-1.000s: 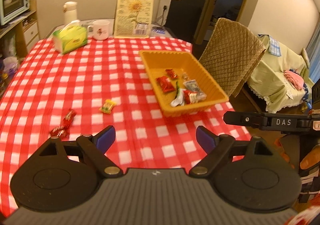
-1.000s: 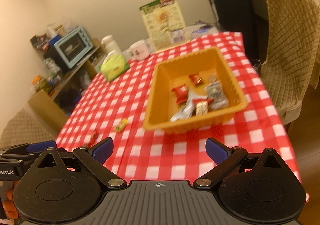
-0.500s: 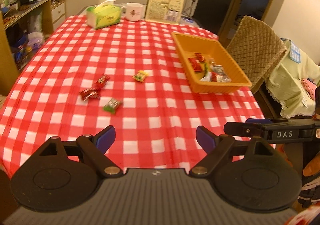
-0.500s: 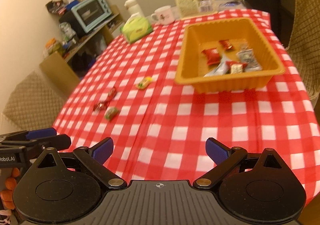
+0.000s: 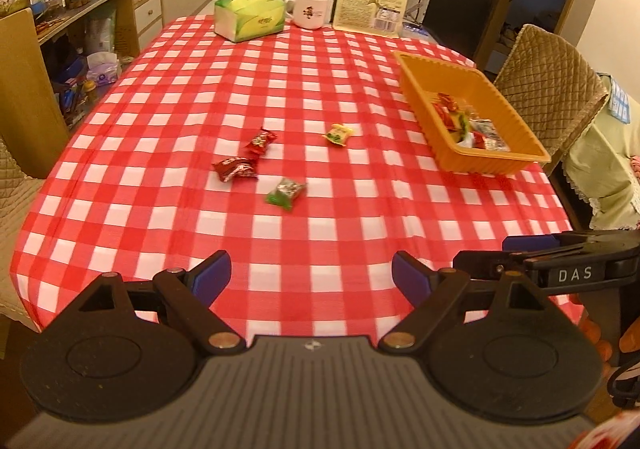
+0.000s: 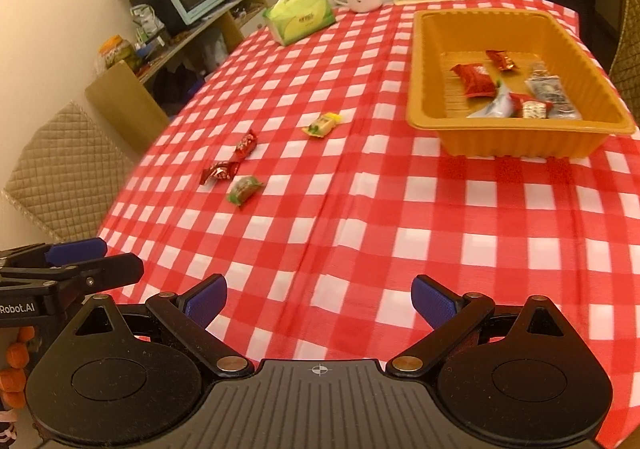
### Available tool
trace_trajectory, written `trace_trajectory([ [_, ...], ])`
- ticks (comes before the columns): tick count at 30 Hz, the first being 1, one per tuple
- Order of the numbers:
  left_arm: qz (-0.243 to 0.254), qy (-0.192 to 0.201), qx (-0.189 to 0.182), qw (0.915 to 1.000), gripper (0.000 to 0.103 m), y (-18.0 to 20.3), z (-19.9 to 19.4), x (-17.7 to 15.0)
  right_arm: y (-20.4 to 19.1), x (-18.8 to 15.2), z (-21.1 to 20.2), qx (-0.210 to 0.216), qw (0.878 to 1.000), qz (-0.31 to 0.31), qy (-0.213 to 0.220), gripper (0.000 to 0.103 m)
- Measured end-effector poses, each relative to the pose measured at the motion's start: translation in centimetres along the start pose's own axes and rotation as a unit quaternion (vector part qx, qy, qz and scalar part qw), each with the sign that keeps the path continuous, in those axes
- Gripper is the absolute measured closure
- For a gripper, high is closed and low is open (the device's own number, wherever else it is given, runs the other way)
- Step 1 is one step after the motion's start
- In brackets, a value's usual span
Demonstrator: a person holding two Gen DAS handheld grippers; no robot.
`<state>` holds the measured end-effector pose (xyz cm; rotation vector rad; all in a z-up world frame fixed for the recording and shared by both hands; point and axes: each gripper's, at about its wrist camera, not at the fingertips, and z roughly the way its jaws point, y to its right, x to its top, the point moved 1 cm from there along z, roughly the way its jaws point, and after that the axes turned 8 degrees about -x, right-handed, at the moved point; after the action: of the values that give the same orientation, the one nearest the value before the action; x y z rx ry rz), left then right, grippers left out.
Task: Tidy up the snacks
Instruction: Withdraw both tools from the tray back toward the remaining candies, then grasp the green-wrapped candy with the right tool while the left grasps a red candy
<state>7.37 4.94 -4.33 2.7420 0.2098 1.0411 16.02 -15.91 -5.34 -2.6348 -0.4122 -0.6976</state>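
Left tool (image 5: 311, 279) and right tool (image 6: 319, 301) both tilt downward, jaws spread wide, apparently gripping nothing.

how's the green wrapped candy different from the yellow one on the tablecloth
The green-wrapped candy has a green wrapper with a silvery middle; the yellow-wrapped candy is yellow with a green patch. The green one lies nearer the camera, the yellow one farther back and nearer the orange tray. Both lie loose on the checked tablecloth, outside the tray.

Two wrist fisheyes side by side, angled down from near edge, sharing checked table (image 5: 280, 89), orange tray (image 6: 500, 141)
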Motion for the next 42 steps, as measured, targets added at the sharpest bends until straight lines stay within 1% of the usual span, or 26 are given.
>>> trace_trajectory([
  [9, -0.002, -0.014, 0.016, 0.9998, 0.017, -3.2, 1.2, 0.7, -3.1, 0.5, 3.5, -0.003, 1.0, -0.021, -0.018, 0.005],
  [16, -0.008, -0.025, 0.023, 0.9994, 0.018, -6.2, 2.2, 1.5, -5.8, 1.8, 6.4, -0.003, 0.999, -0.035, -0.03, 0.005],
  [25, -0.01, -0.036, 0.025, 0.999, 0.018, -10.0, 3.9, 2.7, -9.2, 3.7, 9.9, -0.004, 0.999, -0.042, -0.022, 0.006],
  [27, -0.009, -0.039, 0.025, 0.9989, 0.018, -10.6, 4.3, 3.0, -9.7, 4.0, 10.7, -0.002, 0.999, -0.039, -0.024, 0.008],
  [29, -0.005, -0.041, 0.025, 0.9988, 0.018, -11.1, 4.7, 3.2, -10.1, 4.3, 11.4, 0.001, 0.999, -0.035, -0.025, 0.014],
  [31, -0.004, -0.042, 0.024, 0.9988, 0.018, -11.5, 5.0, 3.5, -10.5, 4.5, 12.0, -0.002, 0.999, -0.033, -0.024, 0.017],
  [38, 0.004, -0.046, 0.022, 0.9987, 0.018, -12.9, 6.1, 4.3, -11.1, 5.3, 13.9, -0.01, 0.999, -0.023, -0.026, 0.036],
  [41, 0.008, -0.048, 0.021, 0.9986, 0.018, -13.4, 6.6, 4.7, -11.3, 5.6, 14.6, -0.017, 0.999, -0.022, -0.023, 0.042],
  [42, 0.01, -0.048, 0.02, 0.9986, 0.018, -13.5, 6.8, 4.8, -11.4, 5.7, 14.8, -0.019, 0.999, -0.024, -0.018, 0.042],
])
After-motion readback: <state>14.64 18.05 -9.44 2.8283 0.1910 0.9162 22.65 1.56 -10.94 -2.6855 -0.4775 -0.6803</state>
